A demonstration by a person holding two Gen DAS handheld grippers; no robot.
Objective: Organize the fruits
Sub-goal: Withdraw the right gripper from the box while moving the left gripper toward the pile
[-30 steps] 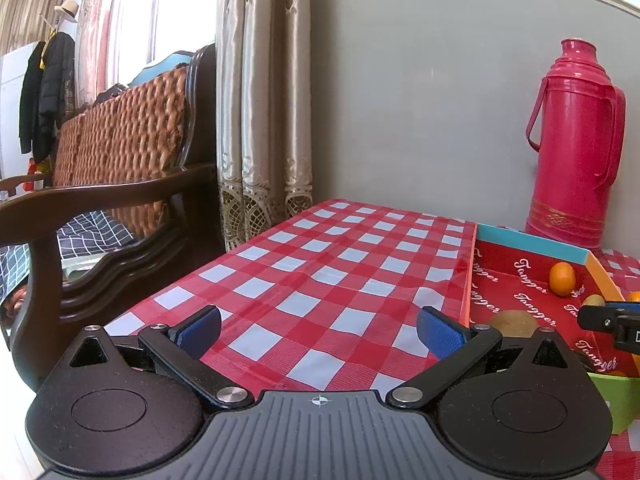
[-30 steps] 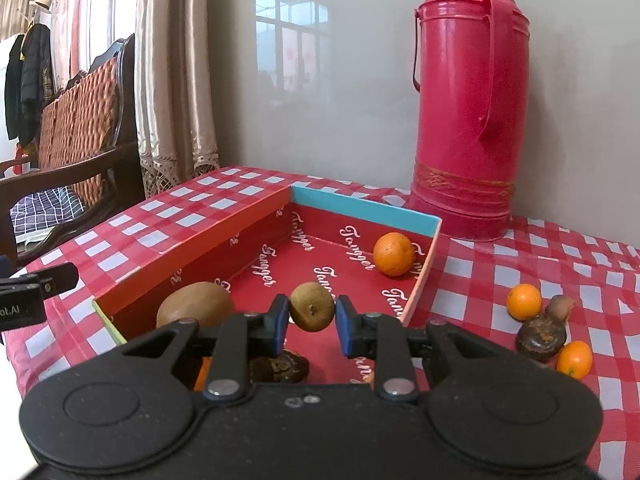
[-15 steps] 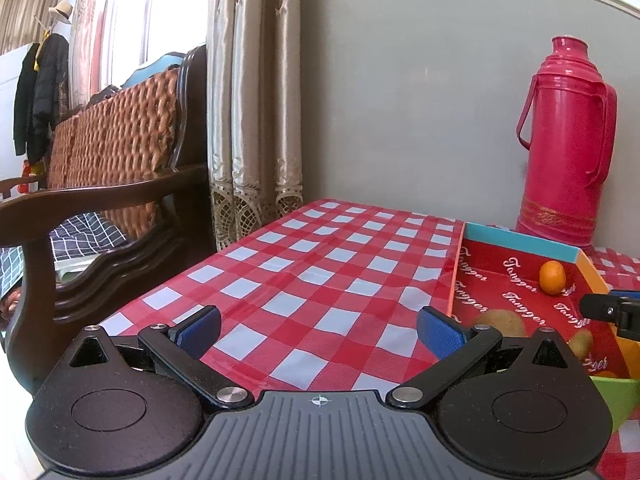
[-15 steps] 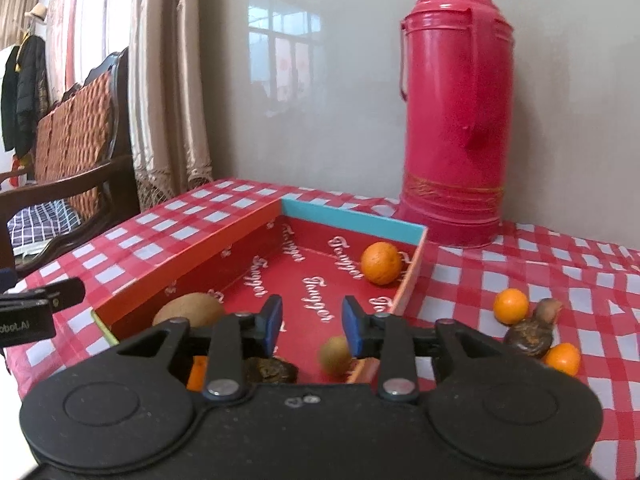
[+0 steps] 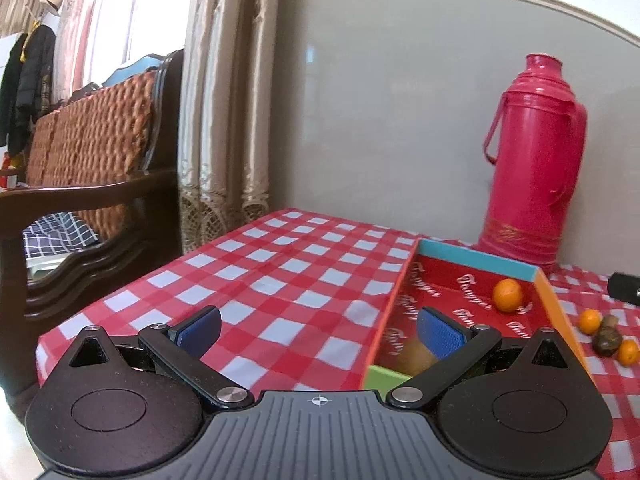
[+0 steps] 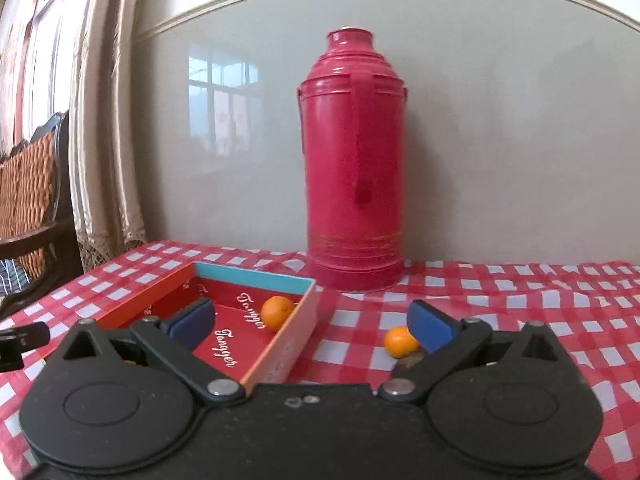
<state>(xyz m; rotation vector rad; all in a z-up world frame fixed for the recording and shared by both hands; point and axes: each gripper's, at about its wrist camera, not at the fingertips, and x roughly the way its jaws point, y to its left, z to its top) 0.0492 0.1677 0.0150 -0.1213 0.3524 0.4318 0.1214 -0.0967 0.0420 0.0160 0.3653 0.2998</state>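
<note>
Jaws of right hand-held gripper [image 6: 311, 324] just spread wide, nothing btwn; best lined up square on loose orange [image 6: 400, 341] before closing. Left hand-held gripper [image 5: 319, 329] also apart, empty.

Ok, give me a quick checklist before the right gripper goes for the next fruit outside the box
1. Right gripper open, nothing between the fingers: ok; its jaws have just been opening.
2. Left gripper open and empty: ok.
3. Fruit left on the tablecloth: ok, an orange lies right of the box.
4. Room in the box: ok, red floor shows beside the orange inside.
5. Dark fruit touching the oranges beside it: cannot tell.
6. Flask clear of the path: ok, it stands behind.
</note>
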